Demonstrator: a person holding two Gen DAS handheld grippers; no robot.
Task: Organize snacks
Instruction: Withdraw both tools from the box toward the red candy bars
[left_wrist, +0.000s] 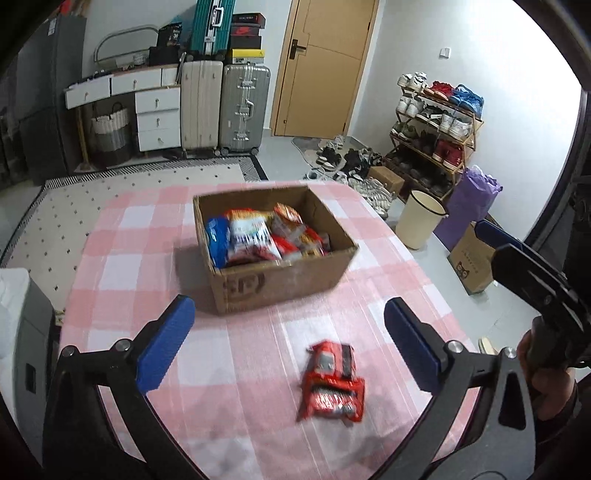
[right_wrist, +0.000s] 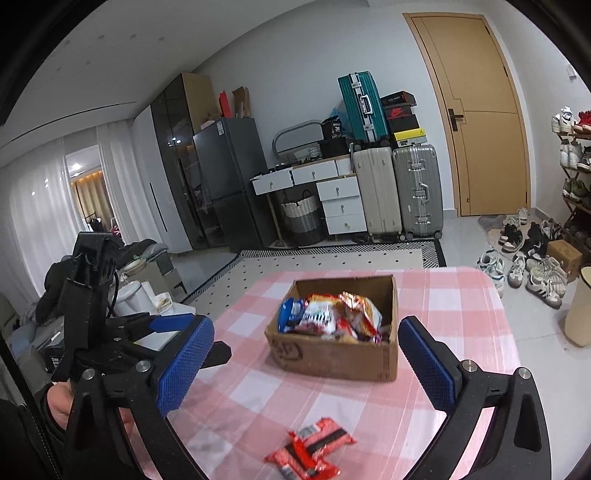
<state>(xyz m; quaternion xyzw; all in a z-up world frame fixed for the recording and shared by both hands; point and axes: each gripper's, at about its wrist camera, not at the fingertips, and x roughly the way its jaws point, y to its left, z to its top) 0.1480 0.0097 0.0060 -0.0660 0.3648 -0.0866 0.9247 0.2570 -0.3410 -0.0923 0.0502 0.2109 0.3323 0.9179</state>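
Both grippers, left (left_wrist: 290, 339) and right (right_wrist: 306, 363), fingers spread and empty, flank the last red snack packet (left_wrist: 332, 382) lying short of the near-full cardboard box (left_wrist: 280, 282) on the desk (left_wrist: 122, 258).

The red snack packets (left_wrist: 334, 382) on the table were blurred, so their print could not be read. In the right wrist view the lower edge of the picture cut off these packets. The snacks (left_wrist: 258, 236) in the cardboard box (left_wrist: 280, 284) were also blurred, and the box walls hid their lower parts. The mark on the box front was too smeared to read.
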